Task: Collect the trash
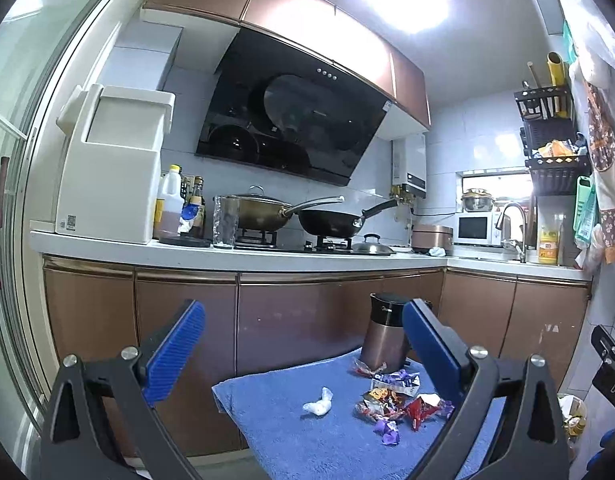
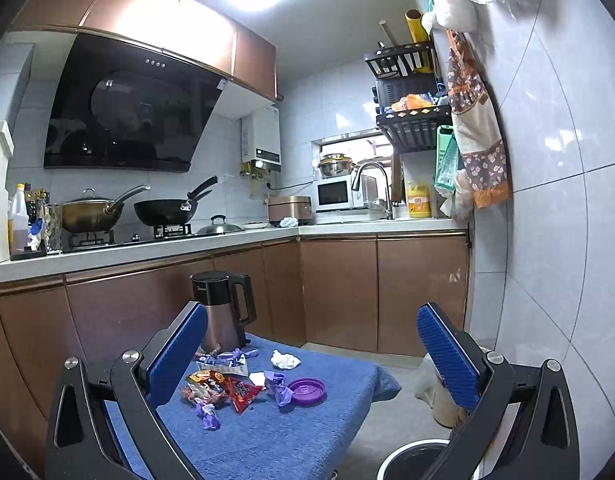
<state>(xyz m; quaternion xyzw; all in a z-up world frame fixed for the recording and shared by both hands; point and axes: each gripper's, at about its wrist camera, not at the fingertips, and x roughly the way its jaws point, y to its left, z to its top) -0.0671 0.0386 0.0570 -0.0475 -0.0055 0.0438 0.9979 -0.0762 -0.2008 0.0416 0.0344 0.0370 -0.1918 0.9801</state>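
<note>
Nothing is picked yet: both the left gripper (image 1: 303, 354) and right gripper (image 2: 312, 354) hover spread and empty, wrappers (image 2: 223, 390) on the blue towel (image 2: 291, 436), bin (image 2: 411, 458) at five o'clock awaiting the first grasp

Scattered trash is seen on a blue towel (image 2: 291, 432). A crumpled white tissue (image 2: 284, 359) lies alone at the far side. Red and orange snack wrappers (image 2: 223, 392) are heaped at 9 o'clock from a round purple lid (image 2: 306, 390). Twisted purple candy wrappers (image 2: 208, 417) are strewn at 6 o'clock of the heap. A torn white-and-purple packet (image 2: 223, 362) lies at its 12 o'clock.
</note>
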